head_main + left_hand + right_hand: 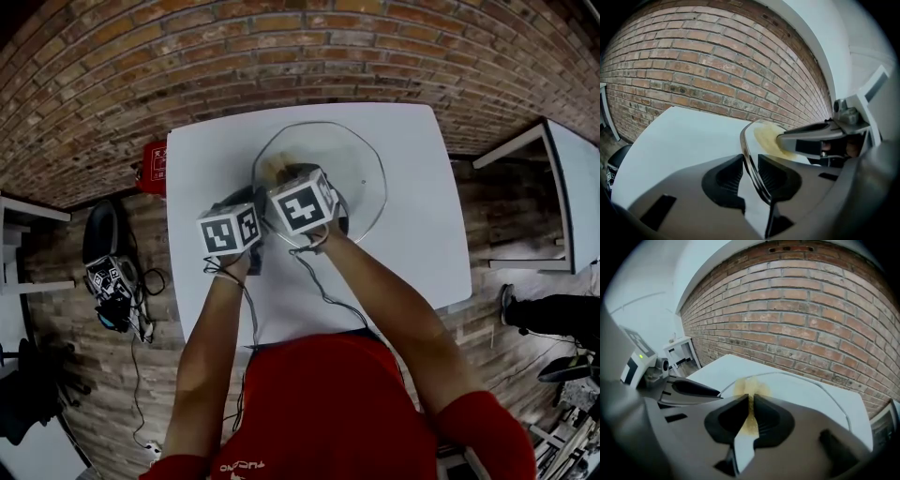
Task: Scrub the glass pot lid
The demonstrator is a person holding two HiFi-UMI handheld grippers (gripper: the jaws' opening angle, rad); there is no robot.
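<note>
The glass pot lid (361, 173), round with a metal rim, is over the white table (412, 253). My left gripper (751, 176) is shut on the lid's rim (749, 159), which runs edge-on between its pads. My right gripper (750, 416) is shut on a thin yellow scouring pad (751, 394), and the pad lies against the glass near the lid's left side (273, 169). In the head view both marker cubes, left (230, 231) and right (302, 207), hide the jaws. The right gripper's jaw (806, 139) shows beside the pad (765, 136) in the left gripper view.
A red object (153, 167) sits on the floor by the table's left edge. Black gear and cables (111, 277) lie on the brick floor at the left. Another white table (574, 192) stands at the right, with a person's shoe (511, 306) below it.
</note>
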